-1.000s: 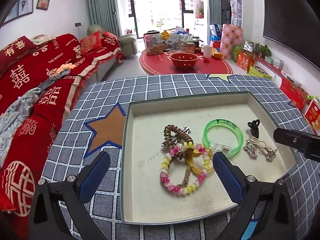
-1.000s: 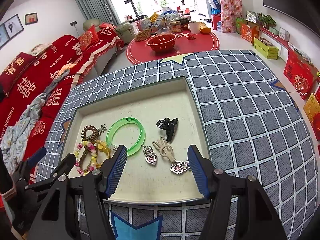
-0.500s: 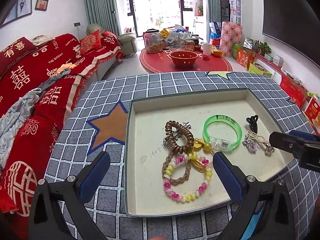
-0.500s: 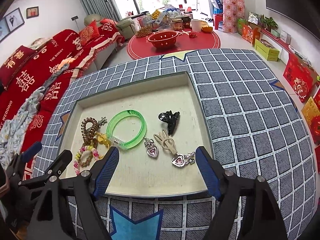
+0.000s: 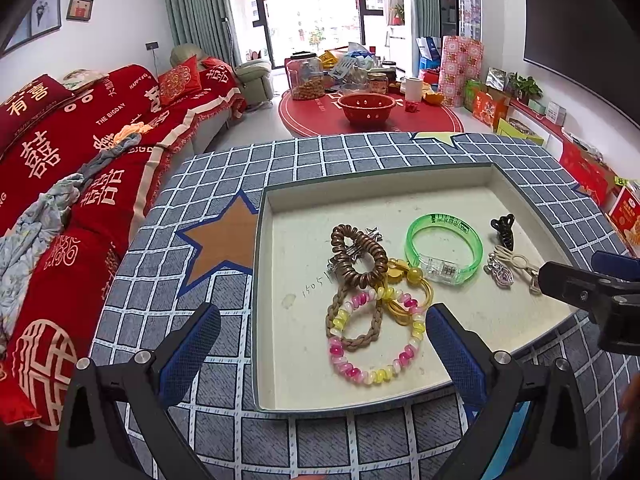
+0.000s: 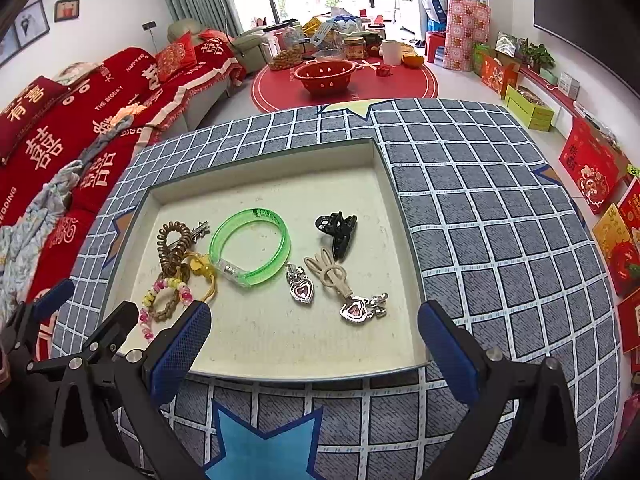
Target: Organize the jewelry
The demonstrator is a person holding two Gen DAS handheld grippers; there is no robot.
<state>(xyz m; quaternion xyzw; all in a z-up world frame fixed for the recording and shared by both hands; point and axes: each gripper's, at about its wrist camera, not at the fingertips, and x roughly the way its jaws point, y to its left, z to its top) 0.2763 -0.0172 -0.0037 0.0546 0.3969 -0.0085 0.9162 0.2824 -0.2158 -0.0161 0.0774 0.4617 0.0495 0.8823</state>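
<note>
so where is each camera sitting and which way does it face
Left wrist: on the left gripper, facing forward over the tray's left half and the beaded bracelet; own open jaws show, plus the right gripper's tip at the right edge.
Right wrist: on the right gripper, facing the tray's right half and the heart pendants; own open jaws, left gripper at lower left.
Both share the green bangle and black claw clip.

A shallow cream tray (image 6: pixel 384 184) holds the jewelry. At its left lies a tangle: a brown coil tie (image 5: pixel 354 256), a braided brown loop (image 5: pixel 360 334), a pink-and-yellow bead bracelet (image 5: pixel 376 372) and a yellow cord (image 5: pixel 412 276), overlapping. A green bangle (image 6: pixel 250 248) lies flat just beside them. Right of it lie a black claw clip (image 6: pixel 338 234), a beige clip (image 6: pixel 330 276) and two heart pendants (image 6: pixel 302 290) (image 6: pixel 356 308).
</note>
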